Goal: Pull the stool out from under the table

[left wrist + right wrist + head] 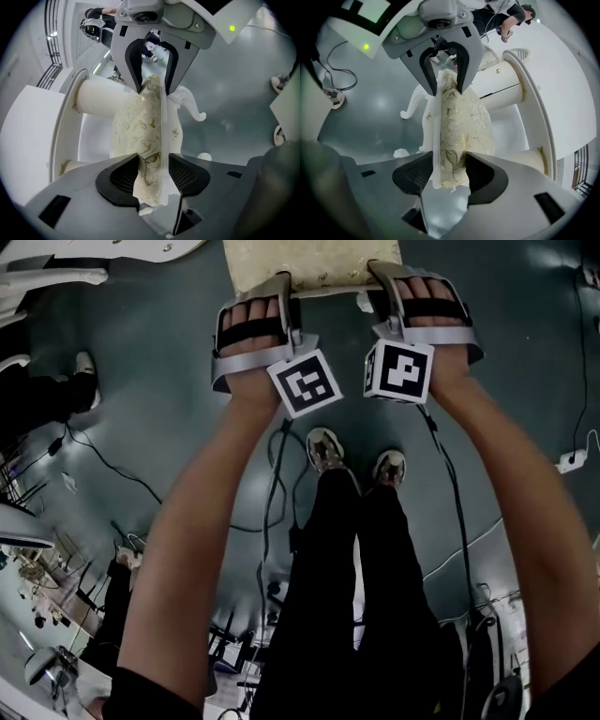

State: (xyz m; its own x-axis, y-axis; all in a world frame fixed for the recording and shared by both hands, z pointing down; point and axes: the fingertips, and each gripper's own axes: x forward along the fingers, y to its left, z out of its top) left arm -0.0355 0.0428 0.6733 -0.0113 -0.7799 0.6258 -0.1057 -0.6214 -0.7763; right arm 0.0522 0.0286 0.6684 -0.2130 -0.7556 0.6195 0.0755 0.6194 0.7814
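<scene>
The stool has a cream cushion with a gold pattern (314, 263) on a white frame with curled legs (192, 105). In the head view it lies at the top edge, over the grey floor. My left gripper (279, 292) is shut on the cushion's left side and my right gripper (386, 279) on its right side. In the left gripper view the pads (153, 171) pinch the cushion (145, 126) and the white frame rail, with the right gripper (152, 70) facing me. The right gripper view shows the same hold (447, 171) on the cushion (464, 117).
The white table with fluted round legs (101, 98) (506, 82) stands just behind the stool. My own feet (323, 448) are below the grippers. Cables (112, 465) and a power strip (570, 461) lie on the floor. A person (96, 23) stands farther back.
</scene>
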